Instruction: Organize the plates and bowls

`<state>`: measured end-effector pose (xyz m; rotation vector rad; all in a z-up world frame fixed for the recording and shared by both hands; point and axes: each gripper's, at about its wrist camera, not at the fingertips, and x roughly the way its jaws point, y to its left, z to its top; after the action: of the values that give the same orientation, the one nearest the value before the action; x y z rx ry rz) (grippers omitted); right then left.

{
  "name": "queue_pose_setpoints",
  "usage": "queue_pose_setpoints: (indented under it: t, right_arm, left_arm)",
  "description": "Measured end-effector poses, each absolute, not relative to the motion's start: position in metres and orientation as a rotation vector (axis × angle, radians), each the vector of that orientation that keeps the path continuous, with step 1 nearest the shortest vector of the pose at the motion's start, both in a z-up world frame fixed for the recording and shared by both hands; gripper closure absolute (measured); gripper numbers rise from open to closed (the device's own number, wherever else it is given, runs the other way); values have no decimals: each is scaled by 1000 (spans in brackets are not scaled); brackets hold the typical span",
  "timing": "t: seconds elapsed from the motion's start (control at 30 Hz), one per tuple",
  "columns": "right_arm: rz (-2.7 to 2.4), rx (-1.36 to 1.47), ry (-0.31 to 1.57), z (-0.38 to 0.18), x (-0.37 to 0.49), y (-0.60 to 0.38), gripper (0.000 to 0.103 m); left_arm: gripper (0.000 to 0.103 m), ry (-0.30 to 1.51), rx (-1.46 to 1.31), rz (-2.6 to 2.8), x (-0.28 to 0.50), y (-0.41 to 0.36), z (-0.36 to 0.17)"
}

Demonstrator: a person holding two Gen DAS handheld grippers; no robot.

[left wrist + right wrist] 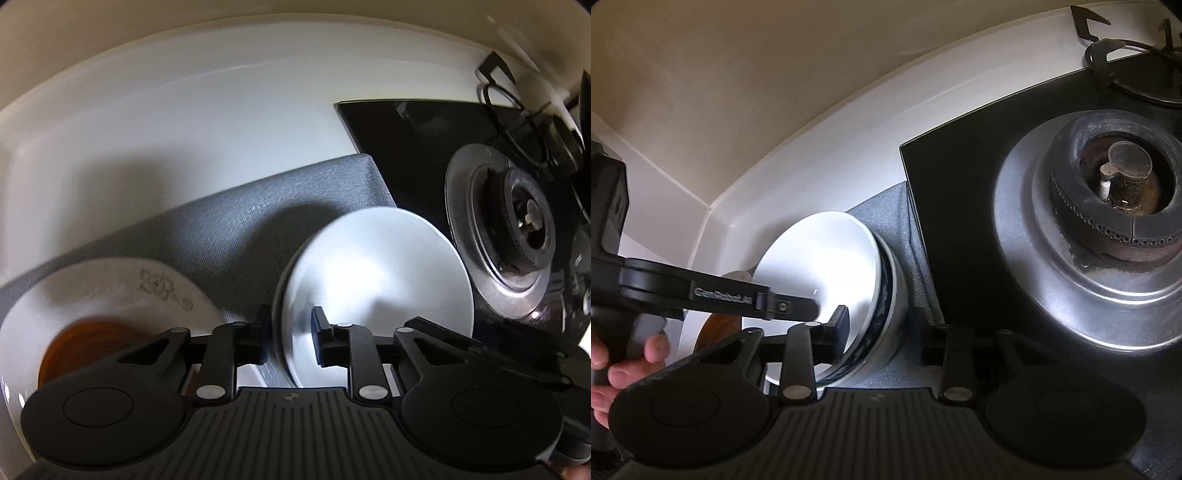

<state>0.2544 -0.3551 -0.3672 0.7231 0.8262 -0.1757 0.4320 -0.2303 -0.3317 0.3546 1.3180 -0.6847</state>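
The left gripper has its fingers set narrowly apart, straddling the near rim of a white plate; whether they pinch it cannot be told. In the right wrist view, the plate is plain, glossy and shallow, sitting on a white bowl with a dark patterned inside. The right gripper is spread wide around that stack's near edge. All rest on a grey mat beside the black stove. Left lies a floral-marked plate bearing an amber dish.
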Motion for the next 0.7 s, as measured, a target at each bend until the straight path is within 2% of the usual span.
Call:
queue_pose_setpoints:
  t: [0.13, 0.47, 0.7]
  right_arm:
    - [-187, 738, 834, -362, 248, -354, 78]
    - [-174, 731, 792, -316, 232, -340, 79]
    - [-62, 677, 806, -278, 230, -296, 78]
  left_arm:
    - [81, 1299, 361, -661, 421, -227, -321]
    - [81, 1335, 214, -598, 406, -194, -279]
    - [81, 1302, 133, -518, 388, -132, -235]
